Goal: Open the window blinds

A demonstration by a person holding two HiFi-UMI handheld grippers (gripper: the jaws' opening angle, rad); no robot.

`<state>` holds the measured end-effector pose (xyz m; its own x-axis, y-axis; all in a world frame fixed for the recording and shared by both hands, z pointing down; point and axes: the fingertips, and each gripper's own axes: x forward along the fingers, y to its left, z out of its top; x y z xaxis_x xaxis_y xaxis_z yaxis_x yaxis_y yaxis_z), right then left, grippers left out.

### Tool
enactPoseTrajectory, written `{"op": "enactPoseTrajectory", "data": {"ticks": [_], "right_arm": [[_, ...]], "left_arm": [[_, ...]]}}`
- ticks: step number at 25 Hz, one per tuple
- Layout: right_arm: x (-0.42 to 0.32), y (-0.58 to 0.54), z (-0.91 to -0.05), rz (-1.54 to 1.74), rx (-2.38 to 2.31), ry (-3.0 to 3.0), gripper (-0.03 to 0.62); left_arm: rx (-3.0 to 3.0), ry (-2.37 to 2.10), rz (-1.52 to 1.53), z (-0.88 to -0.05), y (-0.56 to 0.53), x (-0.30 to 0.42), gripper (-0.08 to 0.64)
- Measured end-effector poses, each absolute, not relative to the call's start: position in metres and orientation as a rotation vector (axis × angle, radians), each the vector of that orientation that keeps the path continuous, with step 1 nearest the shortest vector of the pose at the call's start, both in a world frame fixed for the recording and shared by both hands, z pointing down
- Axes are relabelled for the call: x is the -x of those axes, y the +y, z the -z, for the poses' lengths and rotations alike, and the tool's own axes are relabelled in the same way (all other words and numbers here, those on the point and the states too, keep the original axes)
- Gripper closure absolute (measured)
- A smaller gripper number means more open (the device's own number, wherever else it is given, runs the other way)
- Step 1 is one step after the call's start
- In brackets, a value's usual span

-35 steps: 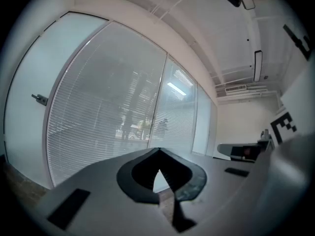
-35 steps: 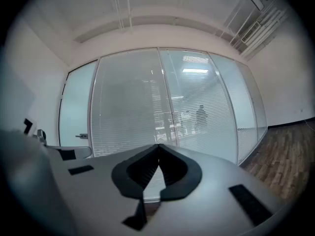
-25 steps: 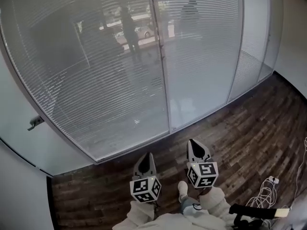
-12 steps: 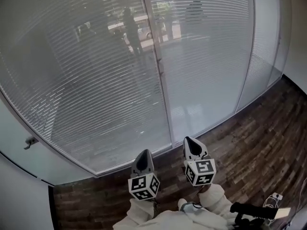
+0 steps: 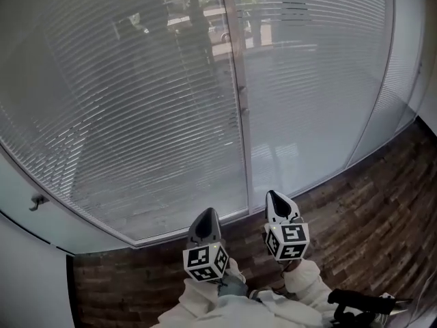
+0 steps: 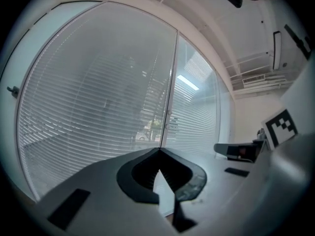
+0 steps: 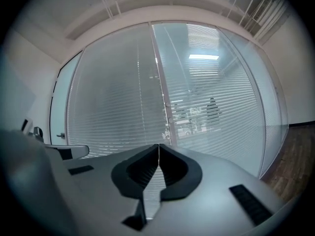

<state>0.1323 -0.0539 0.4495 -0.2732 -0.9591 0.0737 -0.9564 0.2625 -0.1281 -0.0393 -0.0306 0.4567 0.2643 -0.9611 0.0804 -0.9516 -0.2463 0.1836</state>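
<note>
The blinds [image 5: 136,115] hang lowered over a wide glass wall, their slats running level from the top of the head view down almost to the floor [image 5: 355,203], which is dark wood. A pale mullion [image 5: 239,115] splits the blinds into a left span and a right span; dim outdoor shapes show through the slats near the top. The left gripper [image 5: 206,217] and the right gripper [image 5: 276,202] are held side by side low in the head view, both pointing at the blinds, short of them and touching nothing. The left one aims just left of the mullion's foot, the right one just right of it. Each carries a cube [image 5: 205,263] with square markers, and pale sleeves [image 5: 311,285] show behind them. In the left gripper view the jaws meet at their tips with nothing between them, and the blinds [image 6: 88,112] and mullion [image 6: 170,107] fill the field ahead. In the right gripper view the jaws are likewise closed and empty, facing the blinds [image 7: 108,107]. Far left, on a pale panel beside the glass, sits a small handle [image 5: 35,201].
</note>
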Motion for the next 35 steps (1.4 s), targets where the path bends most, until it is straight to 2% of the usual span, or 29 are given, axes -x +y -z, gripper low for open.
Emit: {"op": "enactPoseTrajectory", "data": {"ticks": [9,10,12,18,35], "right_arm": [[-0.113,-0.191,-0.410,0.120,1.896,2.411,0.577],[-0.108,-0.209,-0.400,0.109,1.893,2.397,0.566],[-0.098,-0.240,-0.378,0.093,1.887,2.374,0.499],[-0.098,-0.317,-0.331,0.031,1.944,2.313,0.495],[-0.110,-0.387,-0.313,0.464,1.731,2.176,0.472]], "left_arm": [[-2.408,-1.777,0.132,-0.426,-0.163,0.061,0.565],[-2.422,-1.767,0.138,-0.421,-0.178,0.066,0.565],[-2.452,-1.737,0.149,-0.411,-0.203,0.076,0.565],[-2.482,-1.677,0.205,-0.402,-0.257,0.082,0.563],[-2.532,-1.594,0.169,-0.410,-0.298,0.041,0.563]]}}
